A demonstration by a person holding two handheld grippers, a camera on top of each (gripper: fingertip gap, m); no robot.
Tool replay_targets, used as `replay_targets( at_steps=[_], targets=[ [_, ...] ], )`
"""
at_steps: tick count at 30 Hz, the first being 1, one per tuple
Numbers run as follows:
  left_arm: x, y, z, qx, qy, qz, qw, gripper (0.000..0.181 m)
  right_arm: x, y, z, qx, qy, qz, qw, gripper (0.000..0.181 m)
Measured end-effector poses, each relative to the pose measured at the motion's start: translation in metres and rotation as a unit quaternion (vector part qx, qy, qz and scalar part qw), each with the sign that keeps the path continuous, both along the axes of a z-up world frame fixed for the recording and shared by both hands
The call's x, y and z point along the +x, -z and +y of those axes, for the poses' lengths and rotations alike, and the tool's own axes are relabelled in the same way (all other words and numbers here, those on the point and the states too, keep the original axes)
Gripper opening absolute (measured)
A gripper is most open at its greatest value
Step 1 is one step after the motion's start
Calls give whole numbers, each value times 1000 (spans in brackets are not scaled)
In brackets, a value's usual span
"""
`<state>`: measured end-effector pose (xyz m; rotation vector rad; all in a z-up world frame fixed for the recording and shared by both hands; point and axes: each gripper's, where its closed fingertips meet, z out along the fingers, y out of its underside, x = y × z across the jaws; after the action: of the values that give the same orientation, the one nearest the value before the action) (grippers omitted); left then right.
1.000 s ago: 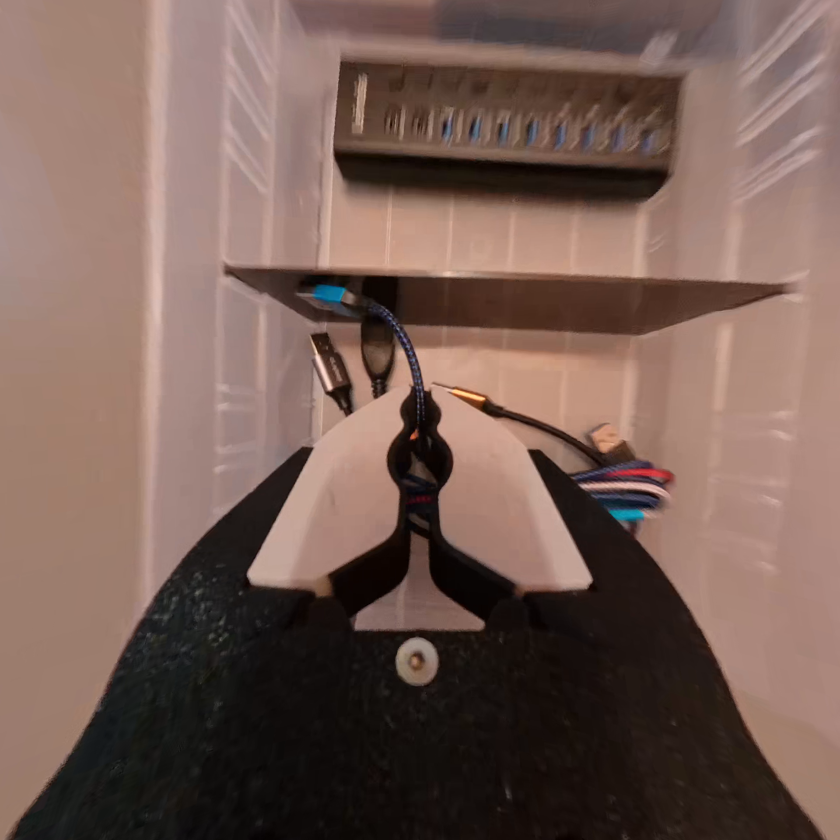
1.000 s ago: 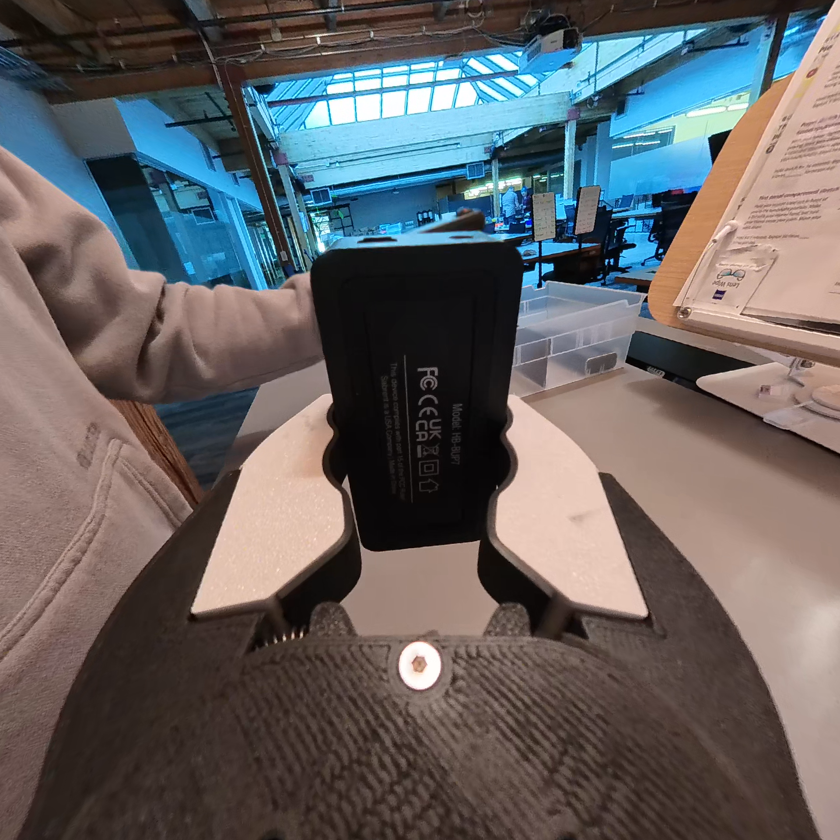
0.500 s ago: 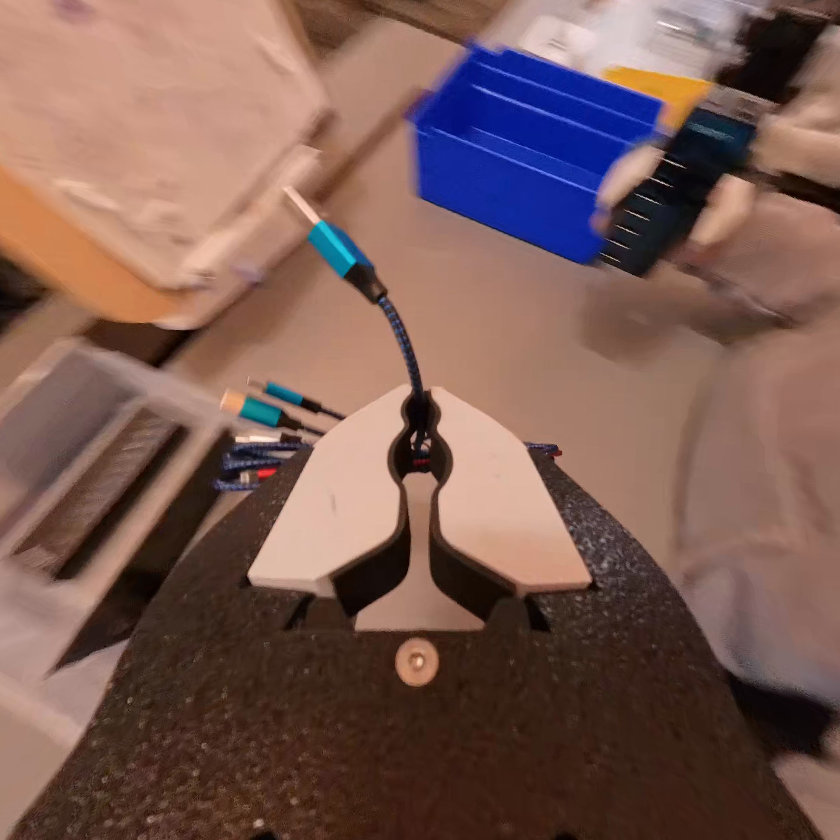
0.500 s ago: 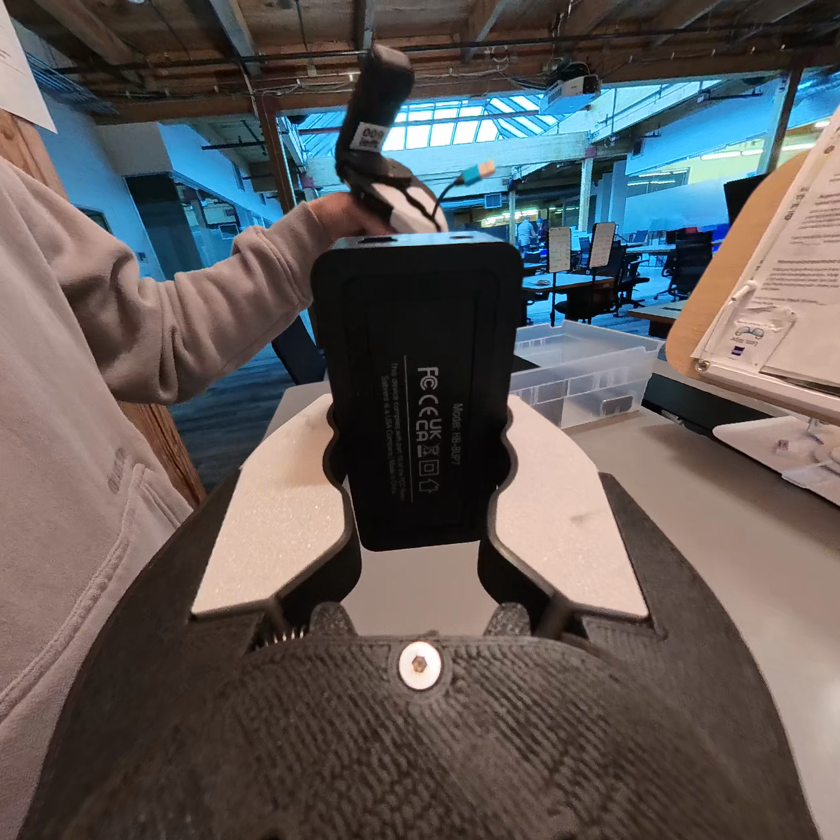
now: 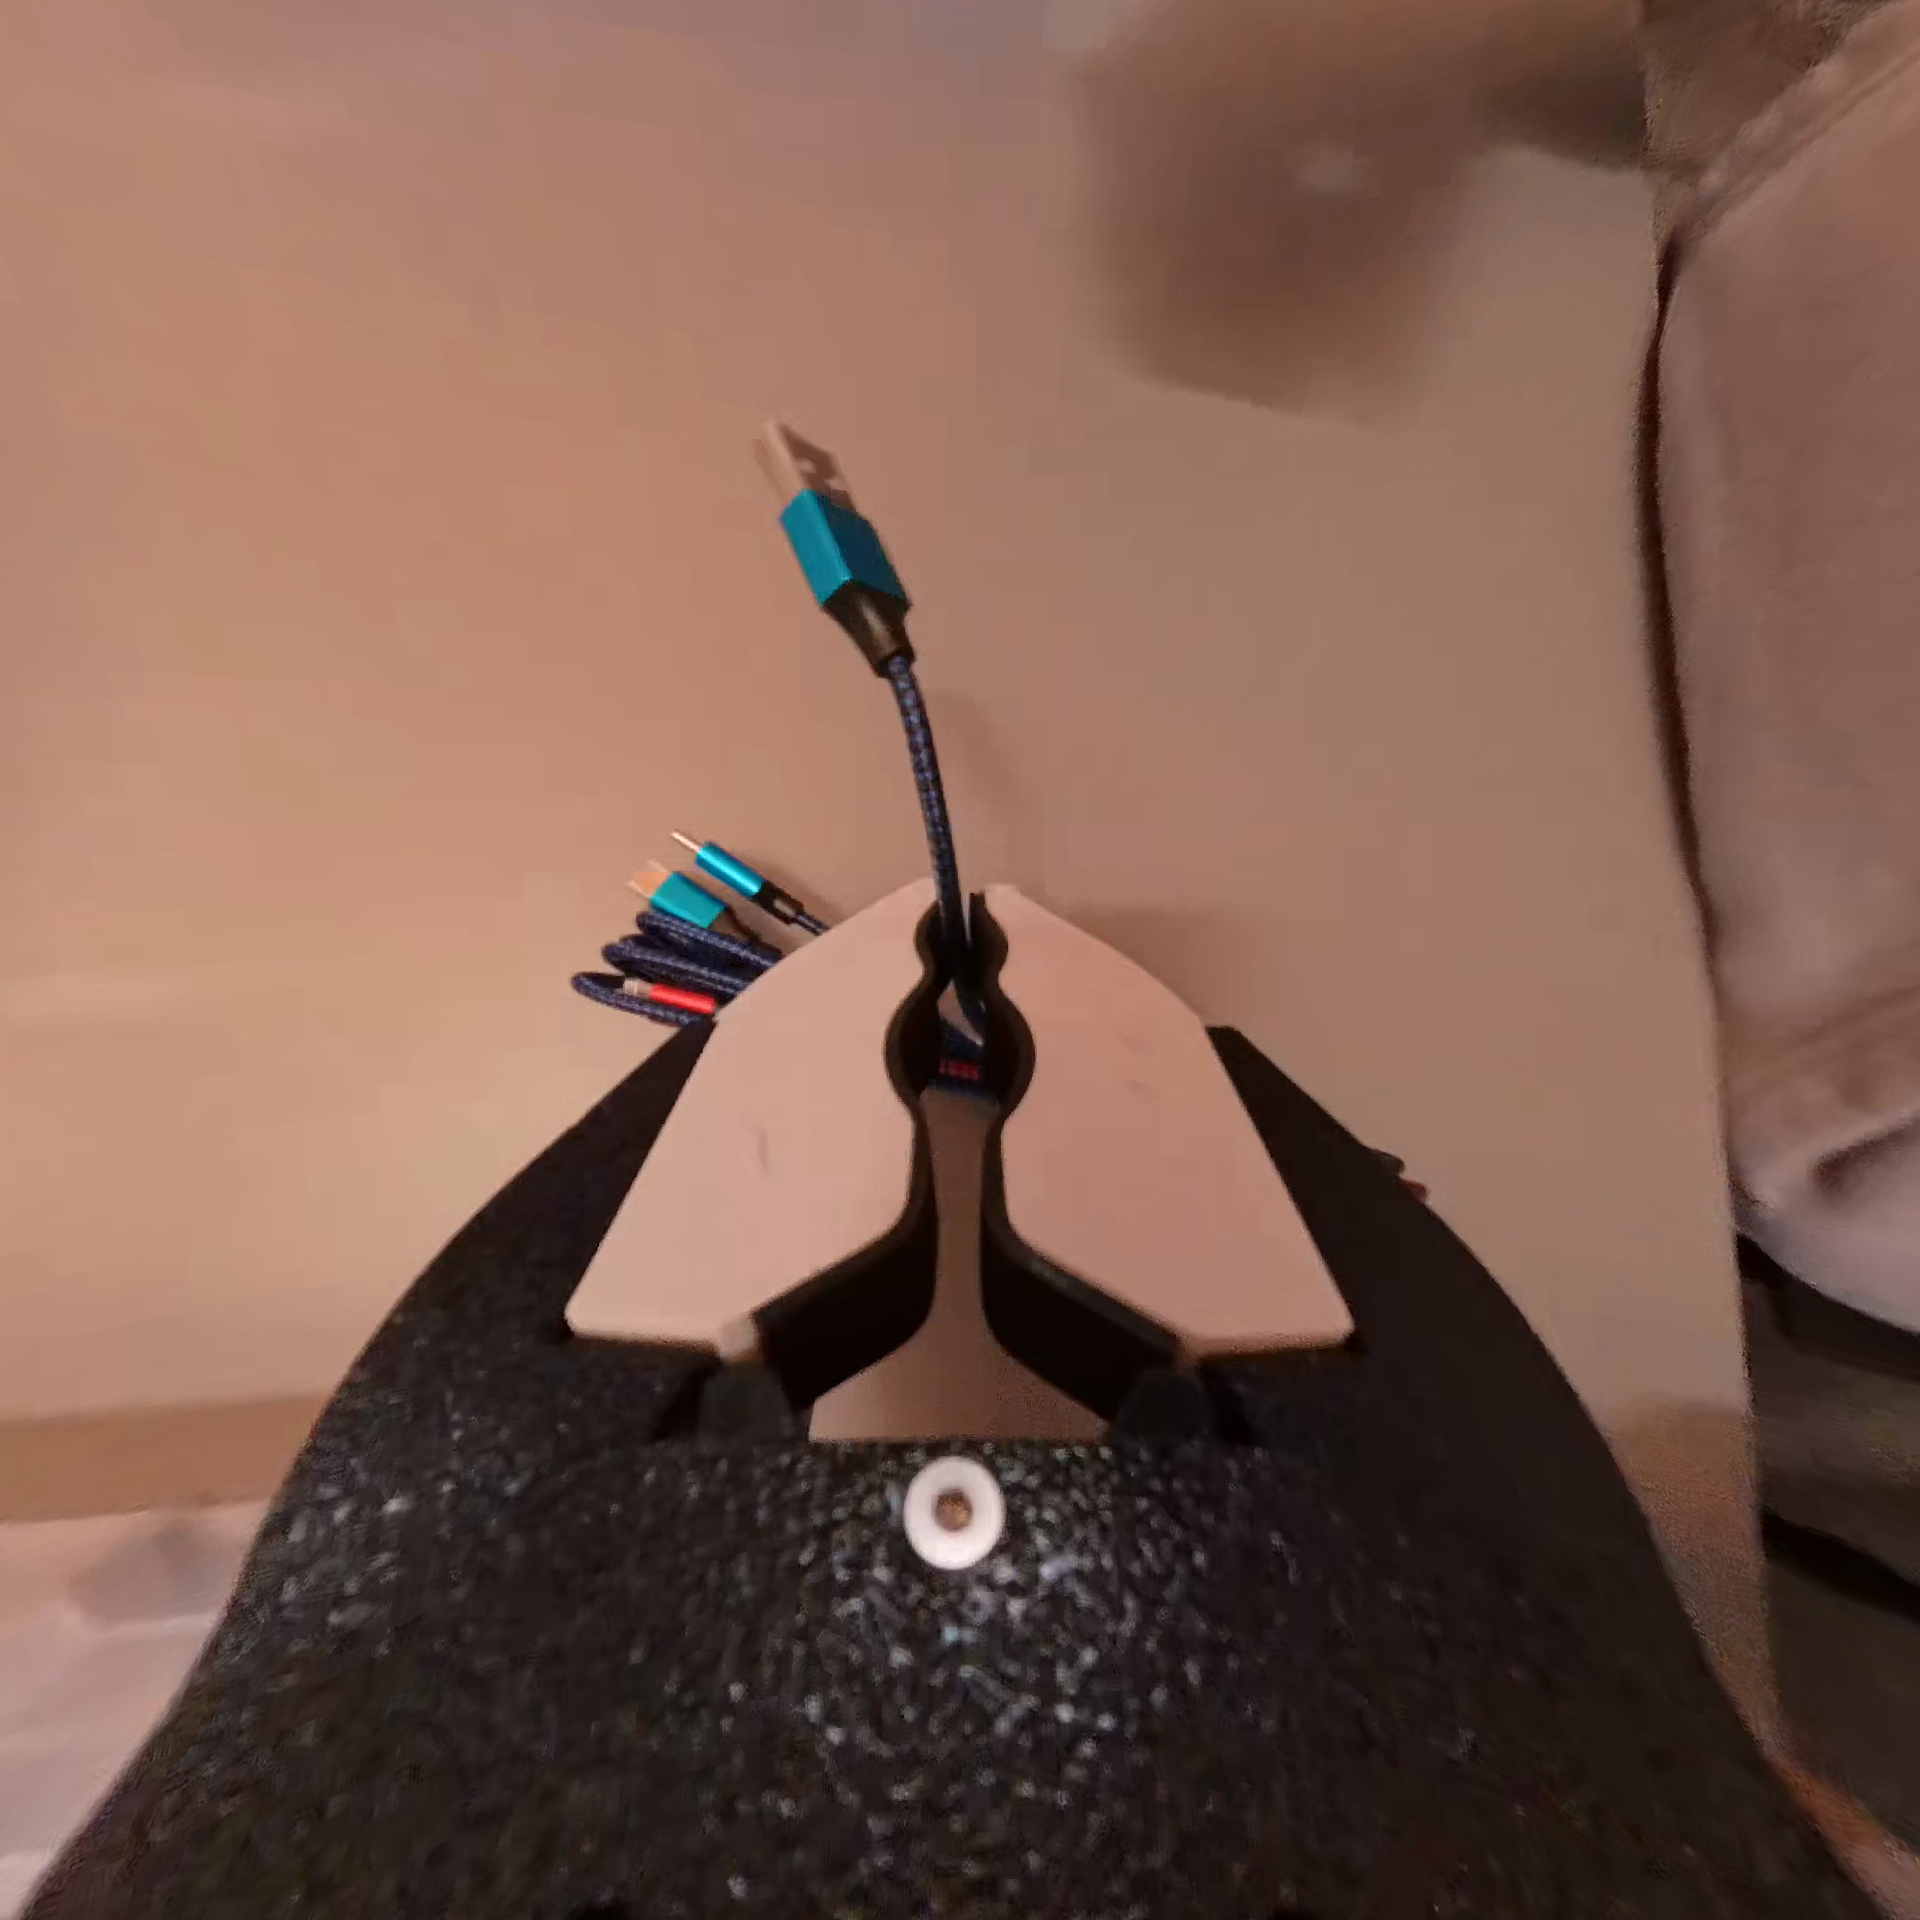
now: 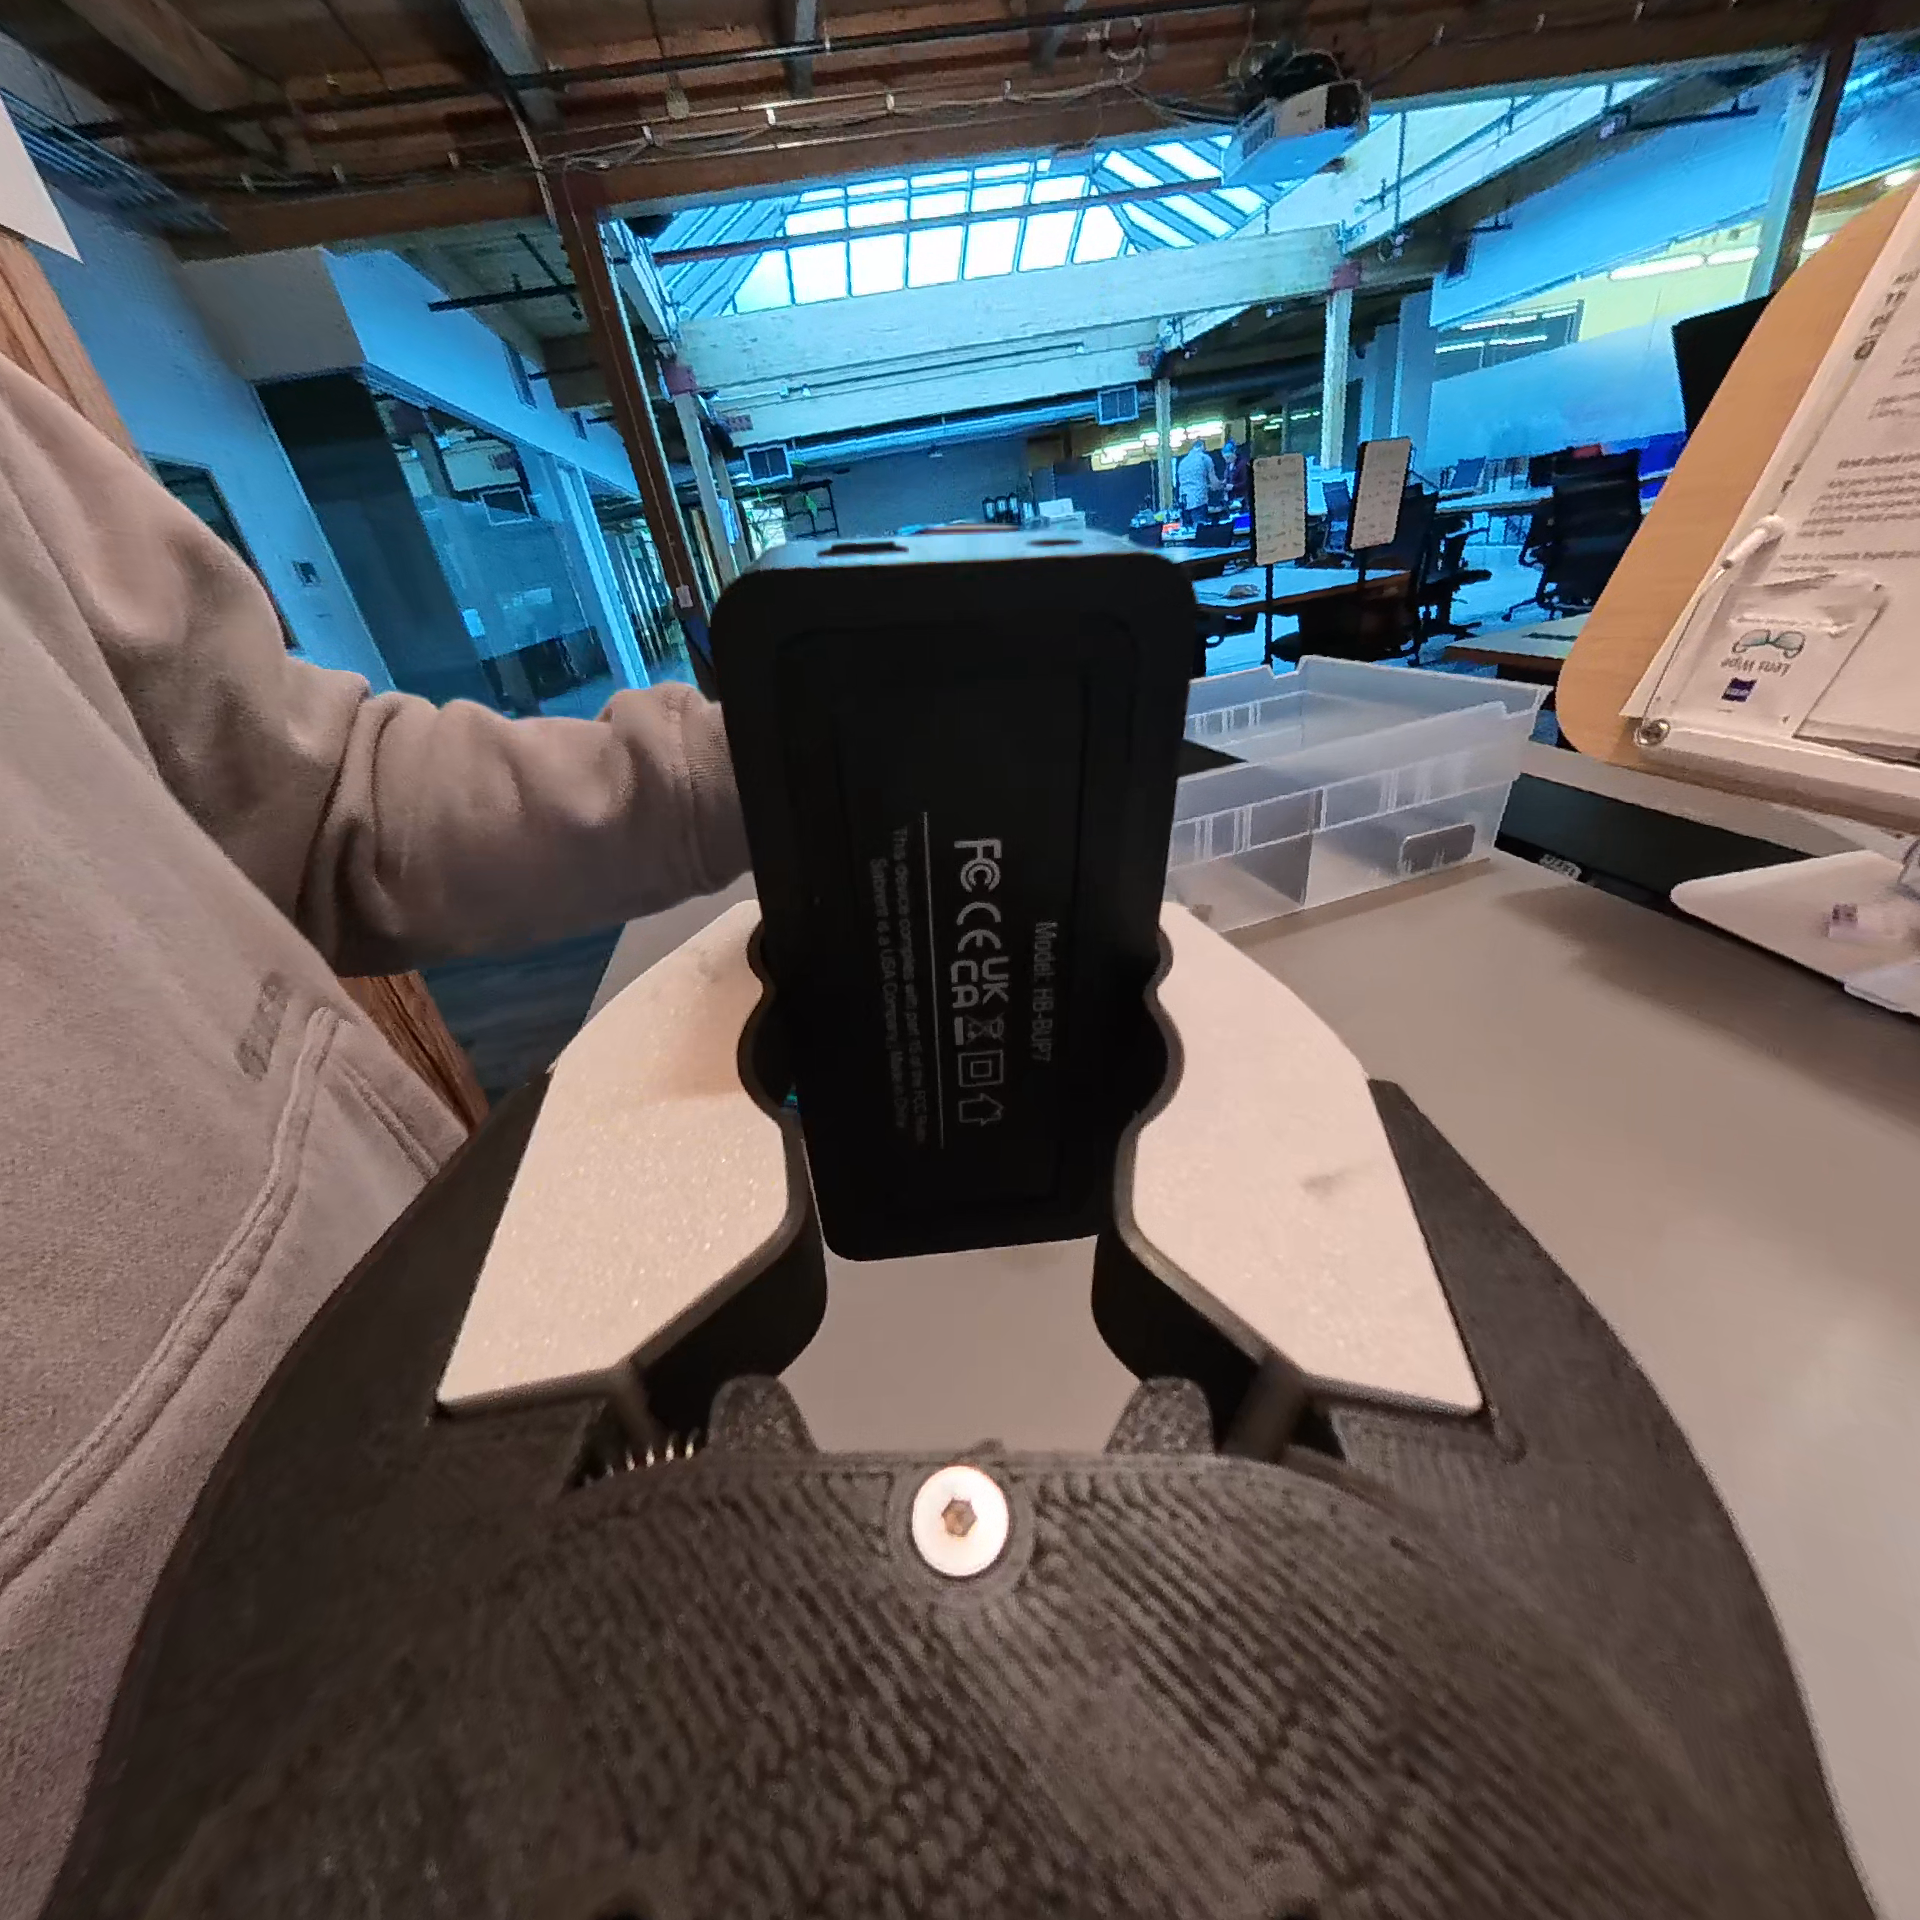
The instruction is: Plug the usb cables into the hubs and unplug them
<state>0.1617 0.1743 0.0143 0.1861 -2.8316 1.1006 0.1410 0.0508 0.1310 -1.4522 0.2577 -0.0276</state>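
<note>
My left gripper (image 5: 961,904) is shut on a blue braided USB cable (image 5: 930,790). Its teal USB-A plug (image 5: 836,545) sticks up ahead of the fingertips, metal end free in the air. The rest of the cable bundle (image 5: 675,961), with teal and red connectors, hangs behind the left finger. My right gripper (image 6: 956,997) is shut on a black USB hub (image 6: 951,883), held upright with its labelled underside toward the camera. The hub's ports are hidden from this view. The left gripper itself is hidden behind the hub in the right wrist view.
A grey table (image 6: 1558,1091) lies below the right gripper. A clear plastic divided bin (image 6: 1340,769) stands at the table's far side. A tilted wooden board with papers (image 6: 1766,540) stands at right. A person's grey sleeve (image 6: 416,810) reaches across at left; grey clothing (image 5: 1797,727) fills the left wrist view's right side.
My left gripper has lifted the cable out of the clear bin and swung it over the table toward the person. In the right wrist view the left gripper rose above the hub, then dropped behind it.
</note>
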Motion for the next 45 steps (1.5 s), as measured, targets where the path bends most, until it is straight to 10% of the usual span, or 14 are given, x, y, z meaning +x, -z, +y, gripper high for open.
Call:
replay_targets(
  at_steps=[1, 10, 18, 30, 45],
  targets=[
    [3, 1, 1, -19, -13, 0, 1000, 1, 0, 1, -1, -2, 1, 1, 1000, 64],
    [55, -1, 31, -80, -217, -111, 967, 10, 4, 4, 3, -2, -5, 2, 1000, 64],
    [75, -14, 28, -104, -263, -158, 946, 11, 4, 4, 12, -11, -24, 0, 1000, 64],
    [64, -19, 11, -115, -211, -142, 960, 31, 1, 11, 12, -21, -33, 2, 999, 64],
    [66, -31, 3, -69, -182, -191, 962, 14, 2, 12, 12, -22, -31, -1, 999, 64]
  ],
)
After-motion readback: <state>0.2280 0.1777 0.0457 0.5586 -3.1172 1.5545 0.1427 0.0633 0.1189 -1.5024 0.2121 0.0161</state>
